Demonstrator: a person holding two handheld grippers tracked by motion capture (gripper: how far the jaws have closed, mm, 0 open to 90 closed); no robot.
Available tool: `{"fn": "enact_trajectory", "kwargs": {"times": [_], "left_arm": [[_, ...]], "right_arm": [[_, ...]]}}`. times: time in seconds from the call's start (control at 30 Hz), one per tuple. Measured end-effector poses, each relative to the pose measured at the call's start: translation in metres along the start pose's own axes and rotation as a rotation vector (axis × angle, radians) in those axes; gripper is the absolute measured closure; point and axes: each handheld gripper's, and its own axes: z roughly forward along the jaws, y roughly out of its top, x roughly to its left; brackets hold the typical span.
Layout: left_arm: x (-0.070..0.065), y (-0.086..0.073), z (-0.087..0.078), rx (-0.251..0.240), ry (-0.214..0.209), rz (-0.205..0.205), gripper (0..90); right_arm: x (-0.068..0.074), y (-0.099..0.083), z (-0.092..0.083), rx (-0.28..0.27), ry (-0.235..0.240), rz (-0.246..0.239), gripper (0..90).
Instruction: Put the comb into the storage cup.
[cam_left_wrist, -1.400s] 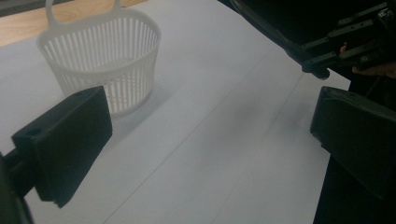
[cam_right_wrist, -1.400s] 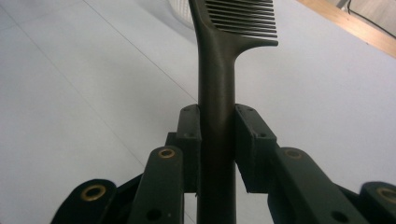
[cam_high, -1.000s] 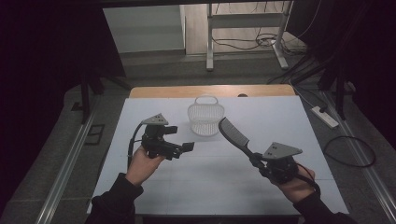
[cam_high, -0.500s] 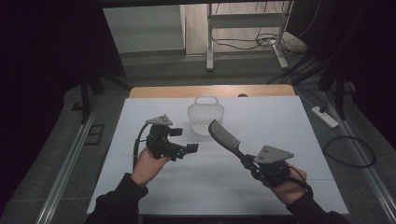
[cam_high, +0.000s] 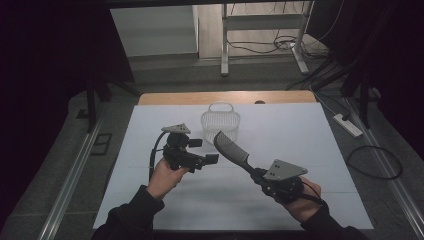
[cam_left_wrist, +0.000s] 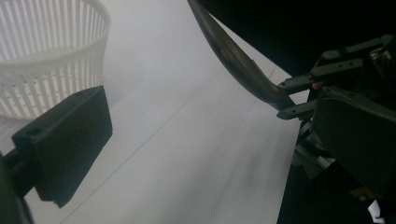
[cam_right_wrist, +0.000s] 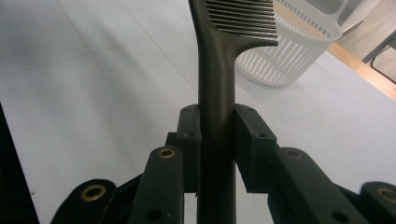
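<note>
My right gripper (cam_high: 257, 174) is shut on the handle of a black comb (cam_high: 232, 150), which slants up and to the left, its toothed end just in front of a white slatted basket (cam_high: 220, 122). In the right gripper view both pads clamp the comb's (cam_right_wrist: 219, 93) handle, and the basket (cam_right_wrist: 289, 56) stands beyond the teeth. My left gripper (cam_high: 204, 151) is held above the white sheet, left of the comb, open with nothing between its fingers. The left gripper view has one black pad (cam_left_wrist: 70, 140) near the basket (cam_left_wrist: 46, 70), with the comb (cam_left_wrist: 238, 56) and the right gripper (cam_left_wrist: 303, 98) across from it.
A white sheet (cam_high: 310, 145) covers the table, with a wooden strip (cam_high: 175, 98) along the far edge. On the floor to the right lie a power strip (cam_high: 347, 125) and a looped cable (cam_high: 375, 162). A metal frame (cam_high: 225, 45) stands behind the table.
My right gripper has carried the comb leftward toward the middle, so its tip now lies in front of the basket. The left gripper has edged slightly right.
</note>
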Motion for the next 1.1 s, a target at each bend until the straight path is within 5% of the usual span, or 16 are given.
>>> {"fn": "enact_trajectory", "kwargs": {"times": [0.47, 0.67, 0.83, 1.1], "left_arm": [[0.001, -0.001, 0.011, 0.010, -0.086, -0.067, 0.0], [0.000, 0.000, 0.011, 0.017, -0.089, -0.075, 1.8], [0.000, 0.000, 0.006, 0.009, -0.130, -0.087, 24.1], [0.002, -0.001, 0.005, 0.011, -0.211, -0.168, 58.7]], "right_arm": [[0.015, 0.005, 0.003, -0.018, 0.003, -0.063, 72.3], [0.016, 0.005, 0.004, -0.014, -0.012, -0.079, 72.3], [0.016, 0.004, 0.003, -0.016, -0.027, -0.088, 72.3], [0.016, 0.003, 0.004, -0.015, -0.046, -0.108, 72.3]]}}
